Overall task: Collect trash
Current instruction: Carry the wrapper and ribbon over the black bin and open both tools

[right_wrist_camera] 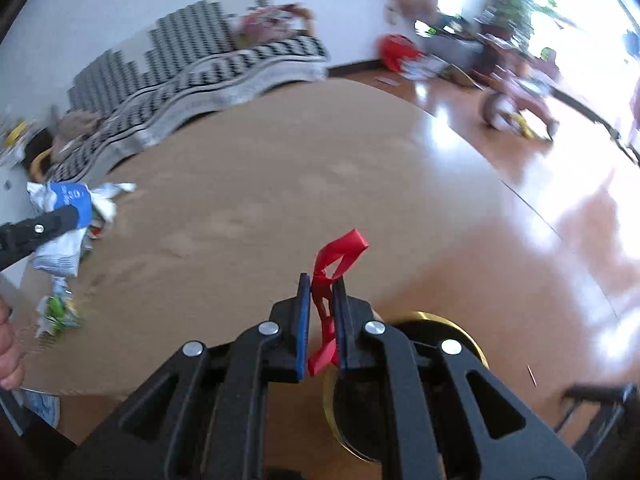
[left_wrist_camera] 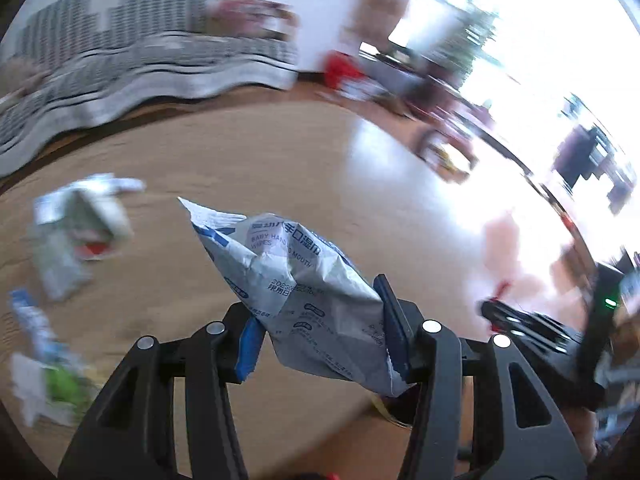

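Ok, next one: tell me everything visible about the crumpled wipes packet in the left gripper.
The crumpled silver-white plastic wipes packet is a soft foil-like pouch with blue printing, the words "BABY HAND" and "WIPES", Chinese characters and a printed date. It looks empty and creased, one torn corner pointing up and to the left. It is clamped between the blue-padded fingers of the left gripper, held in the air above the brown tabletop, its lower end hanging past the fingers. Nothing else touches it. The right wrist view shows it at the left edge.
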Available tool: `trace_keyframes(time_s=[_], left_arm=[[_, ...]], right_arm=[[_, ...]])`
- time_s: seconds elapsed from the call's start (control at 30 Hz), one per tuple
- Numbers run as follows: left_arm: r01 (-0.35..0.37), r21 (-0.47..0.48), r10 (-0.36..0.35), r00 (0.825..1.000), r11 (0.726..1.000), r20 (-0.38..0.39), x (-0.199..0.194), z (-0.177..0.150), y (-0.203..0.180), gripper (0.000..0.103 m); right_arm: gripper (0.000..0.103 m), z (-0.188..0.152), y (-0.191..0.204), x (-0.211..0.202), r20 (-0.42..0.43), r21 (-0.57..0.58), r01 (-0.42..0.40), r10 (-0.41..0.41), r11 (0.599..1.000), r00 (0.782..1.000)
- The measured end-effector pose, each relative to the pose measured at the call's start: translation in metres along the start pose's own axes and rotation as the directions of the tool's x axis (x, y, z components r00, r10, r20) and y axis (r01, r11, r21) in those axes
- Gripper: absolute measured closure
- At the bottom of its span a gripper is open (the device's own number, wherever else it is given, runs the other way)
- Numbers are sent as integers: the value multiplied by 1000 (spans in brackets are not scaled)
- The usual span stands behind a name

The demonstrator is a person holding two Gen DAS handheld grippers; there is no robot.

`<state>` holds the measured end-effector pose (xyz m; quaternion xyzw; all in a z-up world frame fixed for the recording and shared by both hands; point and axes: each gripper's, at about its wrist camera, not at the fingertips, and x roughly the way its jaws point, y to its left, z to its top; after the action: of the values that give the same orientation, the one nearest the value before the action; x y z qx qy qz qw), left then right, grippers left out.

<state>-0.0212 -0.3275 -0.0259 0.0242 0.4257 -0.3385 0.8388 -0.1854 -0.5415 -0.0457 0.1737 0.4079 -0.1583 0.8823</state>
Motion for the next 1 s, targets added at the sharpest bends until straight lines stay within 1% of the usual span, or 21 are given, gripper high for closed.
trace_keyframes(time_s=[0.1,0.2,0.23,0.3,0.37,0.47,0.6,0.67,0.73,0.83,0.87,0.9,0.97,1.0], left_arm=[[93,101,-86,994,990,-73,30,-23,-67,53],[148,182,-120,981,972,-155,62,-52,-114,53],[159,203,-124,976,966,-177,70,-60,-124,53],[196,245,-139,962,949,-233,95,-82,-148,53],[218,263,-144,951,940,-274,114,-98,-160,53],[223,286,-124,937,932,-327,137,-113,-167,53],[223,316,-108,932,922,-345,156,-117,-166,53],[221,309,-99,926,925,-365,163,-120,-164,52],[234,308,-108,921,922,-375,168,-119,-165,52],[242,337,-109,923,910,-370,169,-124,-172,50],[240,343,-103,922,908,-373,169,-125,-172,45],[241,345,-101,921,907,-377,169,-125,-171,37],[235,350,-97,924,907,-370,172,-123,-175,27],[235,353,-97,925,906,-367,171,-122,-175,26]], right_arm=[[92,-25,-43,-2,-20,68,27,-26,997,999],[92,-47,-73,1,-41,112,45,-41,993,998],[92,-55,-82,3,-50,126,51,-45,991,998],[92,-69,-97,7,-63,144,60,-51,988,997],[92,-81,-113,12,-81,162,71,-58,984,995],[92,-96,-131,21,-108,183,78,-59,980,992],[92,-107,-140,30,-123,209,72,-47,975,991],[92,-110,-143,33,-125,217,65,-38,974,991],[92,-112,-143,33,-125,219,61,-34,974,992],[92,-111,-144,32,-121,226,60,-33,972,992],[92,-110,-146,32,-120,228,60,-33,972,992],[92,-110,-147,32,-120,230,61,-34,971,992],[92,-107,-147,34,-121,235,62,-34,970,992],[92,-108,-148,34,-121,237,62,-34,970,992]])
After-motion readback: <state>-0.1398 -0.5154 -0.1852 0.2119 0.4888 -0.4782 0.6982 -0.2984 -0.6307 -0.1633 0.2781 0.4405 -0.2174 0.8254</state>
